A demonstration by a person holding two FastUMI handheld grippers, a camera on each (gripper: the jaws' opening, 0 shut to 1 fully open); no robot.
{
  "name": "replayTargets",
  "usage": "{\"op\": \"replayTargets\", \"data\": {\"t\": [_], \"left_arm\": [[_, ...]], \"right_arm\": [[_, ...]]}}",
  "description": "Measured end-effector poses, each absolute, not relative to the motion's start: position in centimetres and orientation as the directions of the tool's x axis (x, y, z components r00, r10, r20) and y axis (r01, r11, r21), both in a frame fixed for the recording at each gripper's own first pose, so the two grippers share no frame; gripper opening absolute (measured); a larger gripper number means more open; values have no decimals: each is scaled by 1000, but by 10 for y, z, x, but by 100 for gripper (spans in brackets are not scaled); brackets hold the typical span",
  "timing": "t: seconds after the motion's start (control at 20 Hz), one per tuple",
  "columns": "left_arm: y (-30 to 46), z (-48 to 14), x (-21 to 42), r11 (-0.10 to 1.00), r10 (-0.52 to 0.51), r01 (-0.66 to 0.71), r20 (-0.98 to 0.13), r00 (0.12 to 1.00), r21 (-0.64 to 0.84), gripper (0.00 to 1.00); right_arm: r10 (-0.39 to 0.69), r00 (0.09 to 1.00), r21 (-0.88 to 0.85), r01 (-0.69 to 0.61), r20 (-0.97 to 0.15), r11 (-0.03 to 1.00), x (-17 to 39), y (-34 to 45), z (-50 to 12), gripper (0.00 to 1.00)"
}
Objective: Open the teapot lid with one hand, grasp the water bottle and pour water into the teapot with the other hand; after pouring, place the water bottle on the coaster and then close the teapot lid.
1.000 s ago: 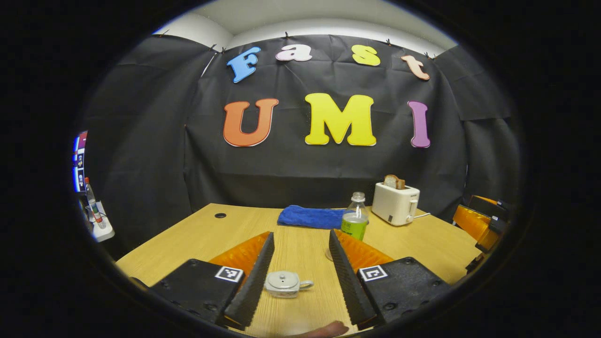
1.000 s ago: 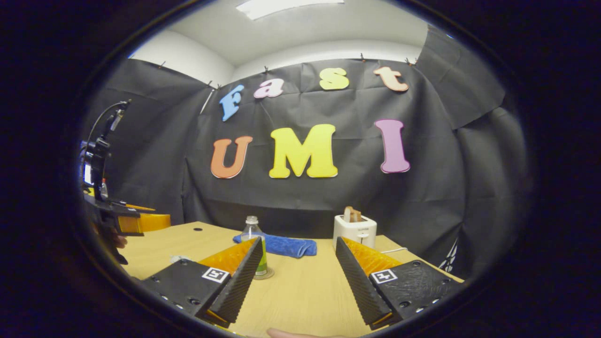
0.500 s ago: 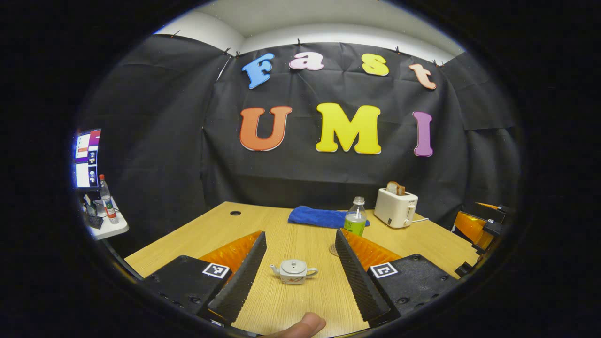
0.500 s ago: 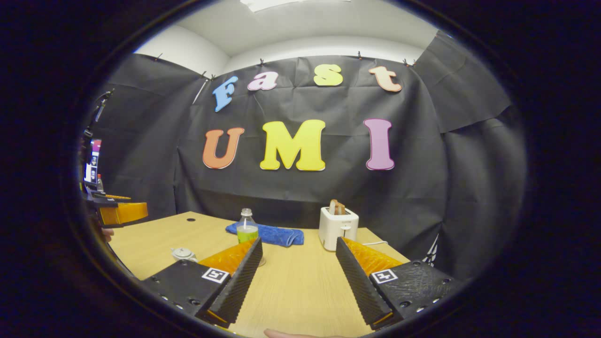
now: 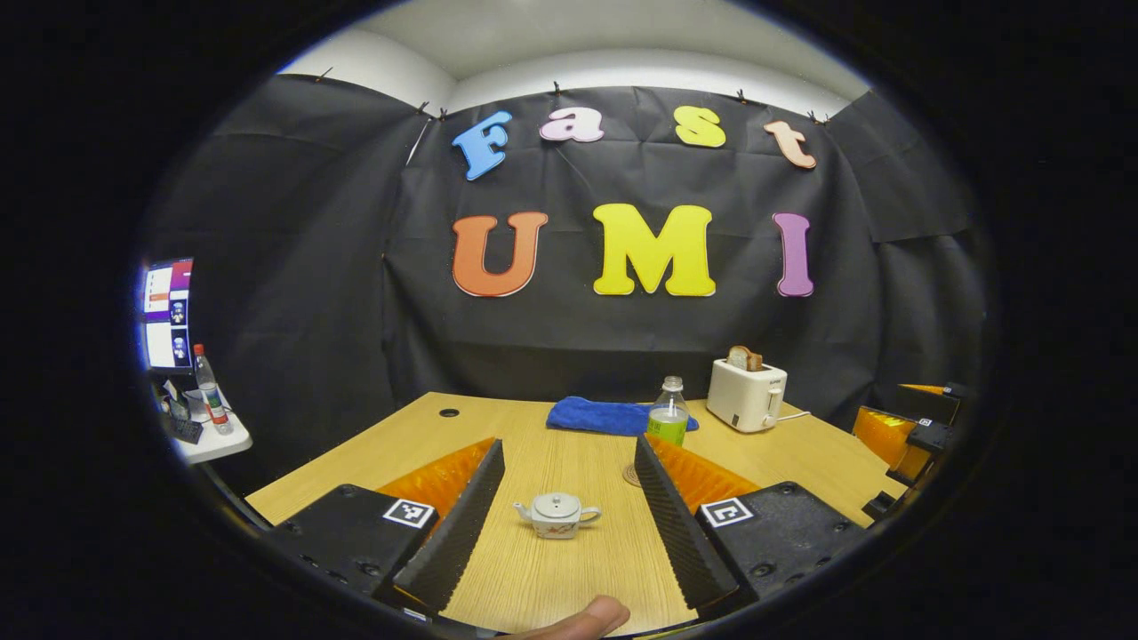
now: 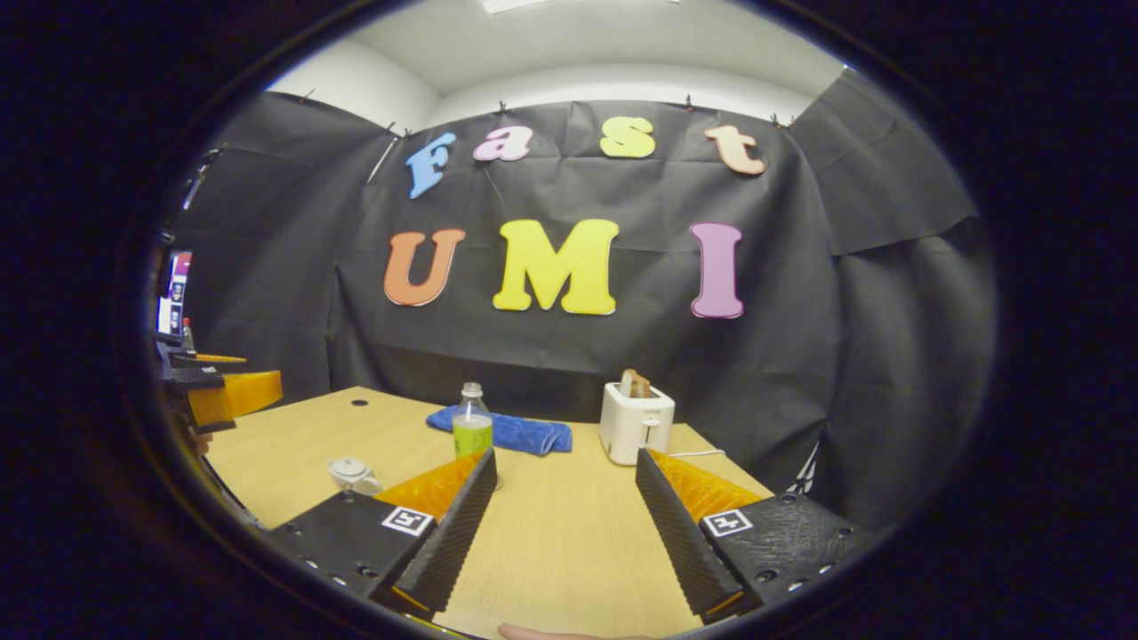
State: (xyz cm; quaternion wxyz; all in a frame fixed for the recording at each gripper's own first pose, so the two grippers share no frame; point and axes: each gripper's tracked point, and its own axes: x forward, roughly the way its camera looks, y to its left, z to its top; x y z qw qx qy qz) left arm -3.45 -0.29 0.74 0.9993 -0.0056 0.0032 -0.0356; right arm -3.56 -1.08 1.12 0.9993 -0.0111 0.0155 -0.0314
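A small white teapot (image 5: 557, 516) with its lid on stands on the wooden table (image 5: 551, 587), straight ahead of my open left gripper (image 5: 564, 458) and some way beyond its fingertips. Behind it a clear water bottle (image 5: 669, 416) with a green label stands on a round coaster (image 5: 629, 475). In the right gripper view the teapot (image 6: 353, 475) sits at the left and the bottle (image 6: 471, 426) is just past the left finger (image 6: 458, 524) of my open right gripper (image 6: 564, 462). Nothing is held.
A blue cloth (image 5: 601, 415) lies at the table's back. To its right stands a white toaster (image 5: 745, 396) with bread in it. A side shelf with a bottle (image 5: 210, 391) and a screen (image 5: 164, 313) stands left of the table. The other gripper (image 6: 222, 396) shows at the left in the right gripper view.
Both grippers have drawn back and risen from the table. The teapot and bottle now look smaller and farther off. Both grippers stayed open.
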Motion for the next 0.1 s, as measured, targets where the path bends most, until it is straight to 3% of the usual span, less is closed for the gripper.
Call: {"op": "replayTargets", "data": {"t": [0.1], "left_arm": [[-4, 3, -30, 998, -67, 67, -15, 998, -2, 93]], "right_arm": [[-58, 998, -29, 58, -26, 998, -36, -9, 12, 94]]}}
